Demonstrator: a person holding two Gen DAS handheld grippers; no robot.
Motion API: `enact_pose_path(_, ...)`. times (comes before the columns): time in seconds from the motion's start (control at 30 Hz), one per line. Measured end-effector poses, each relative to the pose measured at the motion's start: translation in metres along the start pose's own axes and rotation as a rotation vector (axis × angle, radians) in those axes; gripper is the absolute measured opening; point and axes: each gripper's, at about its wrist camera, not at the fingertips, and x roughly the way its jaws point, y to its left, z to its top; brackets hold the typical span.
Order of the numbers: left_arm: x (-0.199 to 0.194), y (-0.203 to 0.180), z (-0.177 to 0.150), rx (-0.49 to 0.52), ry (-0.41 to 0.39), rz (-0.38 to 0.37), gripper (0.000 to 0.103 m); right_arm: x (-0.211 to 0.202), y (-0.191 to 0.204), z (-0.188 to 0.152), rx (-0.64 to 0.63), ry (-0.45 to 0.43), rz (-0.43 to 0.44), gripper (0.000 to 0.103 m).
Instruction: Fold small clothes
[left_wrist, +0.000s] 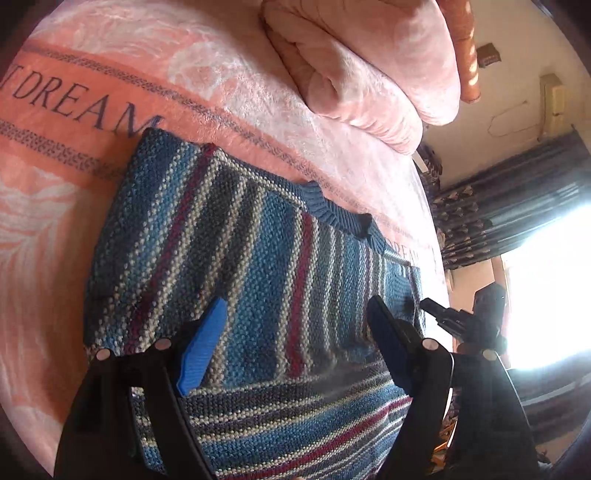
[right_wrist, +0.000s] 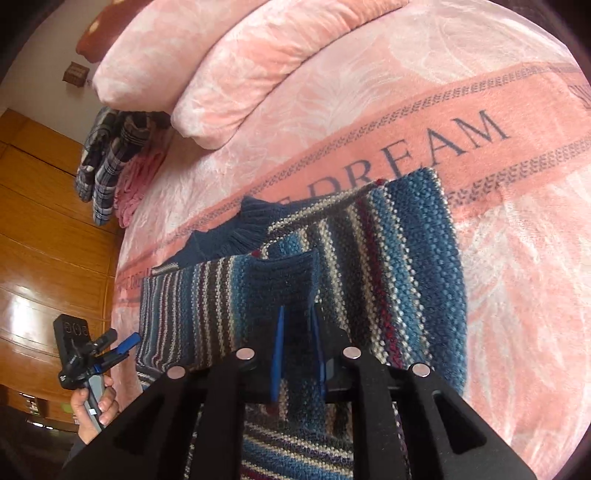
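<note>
On the pink bed (left_wrist: 92, 92), my right gripper (right_wrist: 297, 354) clamps a cuff of the striped sweater (left_wrist: 240, 258), sleeves folded across its body; my left gripper (left_wrist: 295, 343) hovers spread; the final halving, I judge, remains.

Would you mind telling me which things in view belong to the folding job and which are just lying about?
Belong to the job:
striped knit sweater
right gripper, shut on its sleeve
left gripper, open

Lying about:
folded pink quilt
plaid garment
pink blanket underneath
</note>
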Motion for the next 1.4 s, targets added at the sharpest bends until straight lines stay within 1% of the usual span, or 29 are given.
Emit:
enact_pose_path(0.07,0.009,0.004,-0.005,0.014,0.040,0.016,0.078,-0.013,-0.009,-0.007,0.018,-0.004,0.023,0.015)
enact_pose_path(0.13,0.021,0.015,-0.012,0.009,0.076,0.059,0.075,-0.014,-0.024,-0.014,0.051,0.006,0.009,0.015)
enact_pose_path(0.17,0.022,0.018,-0.014,0.015,0.072,0.061,0.075,-0.008,-0.034,-0.018,0.071,0.033,-0.006,0.015)
enact_pose_path(0.2,0.021,0.018,-0.016,0.021,0.064,0.064,0.075,0.003,-0.043,-0.022,0.082,0.079,-0.020,0.012)
enact_pose_path(0.23,0.018,0.015,-0.016,0.017,0.059,0.077,0.075,0.009,-0.049,-0.027,0.078,0.095,-0.037,0.008)
enact_pose_path(0.27,0.013,0.011,-0.018,0.011,0.047,0.085,0.075,0.008,-0.050,-0.029,0.065,0.080,-0.040,0.004)
enact_pose_path(0.3,0.006,0.007,-0.022,0.012,0.031,0.069,0.075,0.002,-0.049,-0.029,0.066,0.066,-0.024,0.007)
enact_pose_path(0.37,-0.007,-0.007,-0.033,0.056,0.011,0.026,0.077,-0.018,-0.045,-0.032,0.087,0.007,0.041,0.017)
enact_pose_path(0.4,-0.009,-0.013,-0.039,0.086,0.015,0.031,0.079,-0.027,-0.044,-0.035,0.090,-0.022,0.049,0.017)
enact_pose_path(0.47,-0.004,-0.015,-0.048,0.116,0.048,0.070,0.081,-0.038,-0.050,-0.043,0.116,-0.053,0.038,0.017)
enact_pose_path(0.5,0.003,-0.012,-0.051,0.108,0.069,0.087,0.083,-0.035,-0.055,-0.047,0.136,-0.043,0.022,0.017)
enact_pose_path(0.53,0.011,-0.005,-0.055,0.083,0.097,0.111,0.084,-0.026,-0.059,-0.051,0.144,-0.011,-0.013,0.017)
enact_pose_path(0.57,0.020,0.002,-0.058,0.050,0.130,0.134,0.084,-0.017,-0.062,-0.054,0.139,0.021,-0.030,0.015)
enact_pose_path(0.6,0.022,0.005,-0.062,0.046,0.127,0.139,0.084,-0.013,-0.066,-0.054,0.132,0.028,-0.021,0.015)
enact_pose_path(0.63,0.018,0.002,-0.066,0.057,0.113,0.151,0.084,-0.015,-0.066,-0.053,0.138,0.019,-0.030,0.015)
enact_pose_path(0.67,0.013,-0.001,-0.070,0.049,0.119,0.169,0.084,-0.023,-0.064,-0.051,0.154,0.011,-0.023,0.018)
enact_pose_path(0.7,0.004,-0.004,-0.075,0.030,0.118,0.165,0.084,-0.034,-0.059,-0.051,0.161,-0.003,0.003,0.025)
enact_pose_path(0.77,-0.027,-0.010,-0.093,0.018,0.087,0.126,0.085,-0.059,-0.044,-0.059,0.135,-0.007,0.035,0.030)
enact_pose_path(0.83,-0.062,-0.013,-0.120,0.022,0.071,0.126,0.087,-0.083,-0.034,-0.081,0.114,0.023,0.060,0.034)
enact_pose_path(0.9,-0.091,-0.009,-0.156,-0.008,0.086,0.109,0.088,-0.105,-0.032,-0.117,0.113,0.072,0.070,0.041)
enact_pose_path(0.97,-0.117,0.002,-0.196,-0.057,0.120,0.100,0.088,-0.123,-0.034,-0.161,0.121,0.125,0.082,0.043)
enact_pose_path(1.07,-0.145,0.022,-0.255,-0.138,0.155,0.096,0.089,-0.149,-0.046,-0.232,0.183,0.181,0.099,0.052)
enact_pose_path(1.1,-0.151,0.030,-0.274,-0.174,0.166,0.088,0.089,-0.156,-0.053,-0.253,0.220,0.188,0.110,0.056)
enact_pose_path(1.13,-0.153,0.038,-0.290,-0.216,0.183,0.073,0.089,-0.161,-0.060,-0.272,0.259,0.198,0.118,0.058)
enact_pose_path(1.23,-0.152,0.059,-0.324,-0.304,0.224,0.038,0.090,-0.169,-0.077,-0.315,0.356,0.216,0.124,0.058)
enact_pose_path(1.3,-0.144,0.068,-0.338,-0.351,0.254,0.016,0.090,-0.168,-0.080,-0.329,0.391,0.228,0.141,0.057)
enact_pose_path(1.37,-0.134,0.073,-0.345,-0.393,0.281,-0.013,0.090,-0.163,-0.077,-0.335,0.409,0.246,0.165,0.057)
enact_pose_path(1.4,-0.130,0.073,-0.346,-0.406,0.282,-0.015,0.090,-0.161,-0.075,-0.337,0.418,0.248,0.160,0.057)
